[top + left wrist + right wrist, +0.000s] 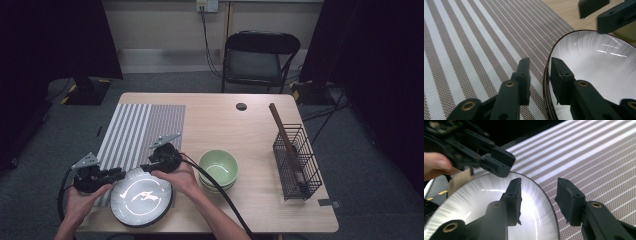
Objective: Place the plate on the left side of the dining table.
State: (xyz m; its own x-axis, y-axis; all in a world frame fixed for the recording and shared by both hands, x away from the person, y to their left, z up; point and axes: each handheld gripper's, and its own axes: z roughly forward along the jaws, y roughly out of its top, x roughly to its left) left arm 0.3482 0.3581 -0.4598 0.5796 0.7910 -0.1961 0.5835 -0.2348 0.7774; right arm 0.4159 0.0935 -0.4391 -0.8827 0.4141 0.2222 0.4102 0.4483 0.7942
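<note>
Plate (141, 202) at the near tabletop (250, 120) edge.
Mat (142, 127) behind it, bowls (218, 169) right, rack (297, 162) far right.

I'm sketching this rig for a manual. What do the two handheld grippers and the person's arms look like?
Both the left gripper and the right gripper are black, with two blocky jaws fixed by brass-coloured rivets. Each carries a grey three-cornered plate on top and trails a thick black cable. The forearms are bare, with no sleeves or gloves visible.

plate (141, 196) | white, dark-rimmed (glossy, ribbed inside) | near table edge, partly over striped mat (142, 131)
</note>
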